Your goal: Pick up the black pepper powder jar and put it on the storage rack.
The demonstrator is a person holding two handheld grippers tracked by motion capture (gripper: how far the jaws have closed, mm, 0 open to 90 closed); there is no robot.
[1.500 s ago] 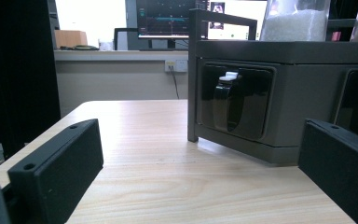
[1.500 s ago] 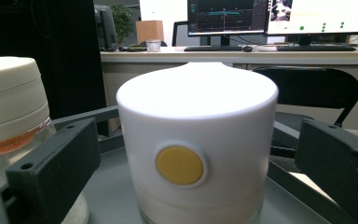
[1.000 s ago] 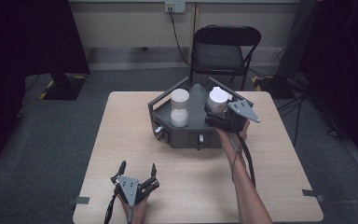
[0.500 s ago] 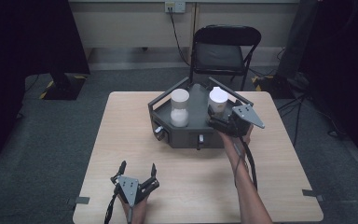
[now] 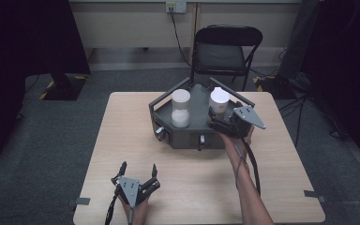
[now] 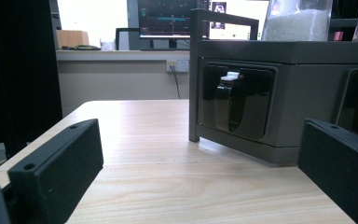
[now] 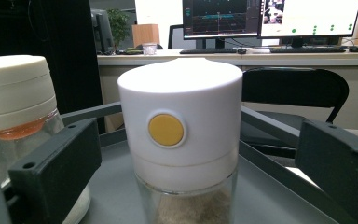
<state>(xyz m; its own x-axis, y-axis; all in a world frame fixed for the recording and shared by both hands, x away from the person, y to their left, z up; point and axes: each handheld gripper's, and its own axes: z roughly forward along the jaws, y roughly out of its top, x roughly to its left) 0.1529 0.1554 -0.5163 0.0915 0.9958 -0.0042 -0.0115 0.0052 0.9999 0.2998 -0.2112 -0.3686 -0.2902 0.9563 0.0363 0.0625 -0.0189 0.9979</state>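
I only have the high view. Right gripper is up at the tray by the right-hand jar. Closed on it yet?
Observer: No. In the right gripper view the right gripper has its jaws spread wide, one on each side of the white-lidded jar, with a gap on both sides.
Operator: Anything on that lid facing the gripper?
Observer: A round yellow button sits on the lid's side, facing the camera.
Operator: What is in the jar?
Observer: A brownish granular fill shows through the clear glass below the lid.
Operator: And the left gripper?
Observer: The left gripper is open and low over the table, looking at the grey tray's front panel, where a dark curved handle sits in a recess.
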